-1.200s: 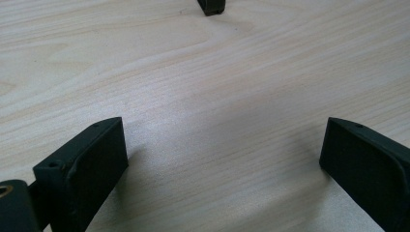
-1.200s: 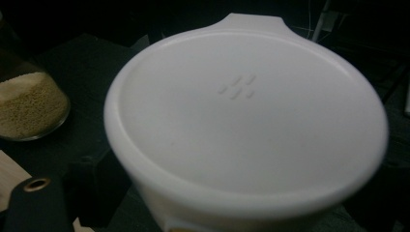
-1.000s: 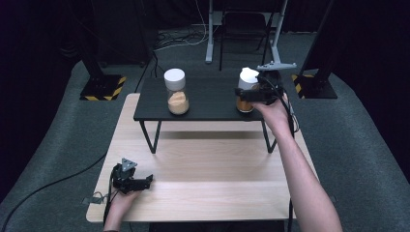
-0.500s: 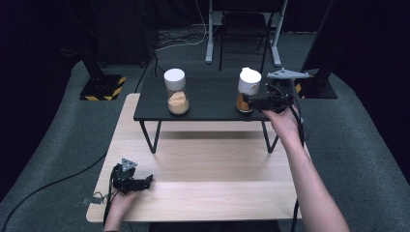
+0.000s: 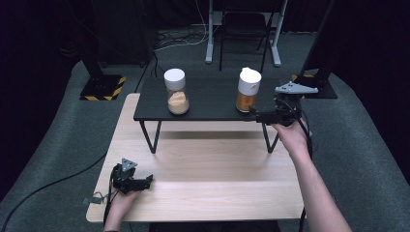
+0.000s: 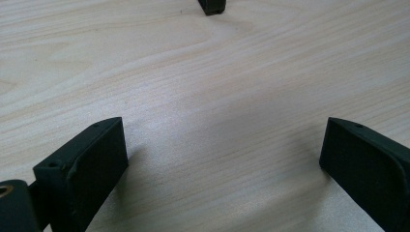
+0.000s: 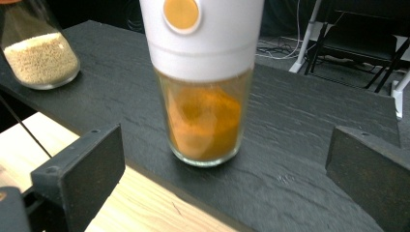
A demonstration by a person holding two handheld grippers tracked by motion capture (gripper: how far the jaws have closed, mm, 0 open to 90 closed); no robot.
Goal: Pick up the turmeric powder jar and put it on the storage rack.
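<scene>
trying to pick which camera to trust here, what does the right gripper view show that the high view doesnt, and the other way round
Right gripper view alone: the orange dot on the white cap of the orange spice jar, and the grain of the black shelf.

High view alone: the left gripper resting low on the wooden table, the person's forearm behind the right gripper, and the floor around.

Both: the orange spice jar upright on the shelf, the second jar of pale grains, and open right jaws short of the jar.

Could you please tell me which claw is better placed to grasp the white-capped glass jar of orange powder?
The right claw: it sits open beside the white-capped glass jar of orange powder on the black raised shelf. The left claw rests far off on the light wooden table.
</scene>
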